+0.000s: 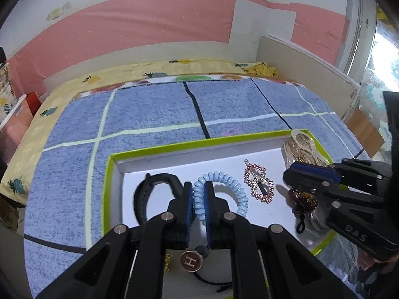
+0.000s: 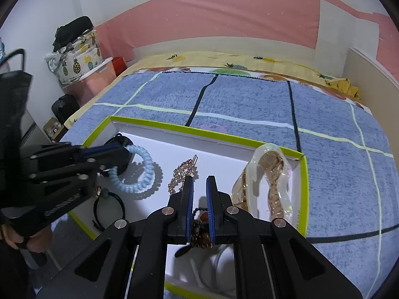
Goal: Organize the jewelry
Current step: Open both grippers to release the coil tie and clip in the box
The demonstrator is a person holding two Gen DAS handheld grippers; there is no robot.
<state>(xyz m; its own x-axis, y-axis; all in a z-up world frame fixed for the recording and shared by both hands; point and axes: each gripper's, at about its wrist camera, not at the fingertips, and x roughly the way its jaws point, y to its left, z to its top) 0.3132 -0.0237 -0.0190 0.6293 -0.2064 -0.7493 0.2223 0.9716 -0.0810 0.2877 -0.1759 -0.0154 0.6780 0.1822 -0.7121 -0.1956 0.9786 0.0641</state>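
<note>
A white tray with a lime-green rim (image 1: 159, 148) (image 2: 174, 128) lies on a blue blanket. My left gripper (image 1: 198, 186) is shut on a light-blue spiral hair tie (image 1: 232, 184) (image 2: 139, 174) and holds it over the tray floor. My right gripper (image 2: 199, 182) (image 1: 289, 174) is shut on a dark red beaded bracelet (image 2: 200, 234) (image 1: 303, 203), which hangs between the fingers low in the tray. A pink rhinestone hair clip (image 1: 258, 183) (image 2: 180, 172) lies between the two grippers.
A gold chain in clear plastic (image 2: 269, 174) (image 1: 303, 147) leans in the tray's right corner. A dark watch strap (image 1: 141, 194), a round brown button hair tie (image 1: 190, 261) (image 2: 109, 204) and a small gold piece (image 1: 167, 261) lie near the tray's front.
</note>
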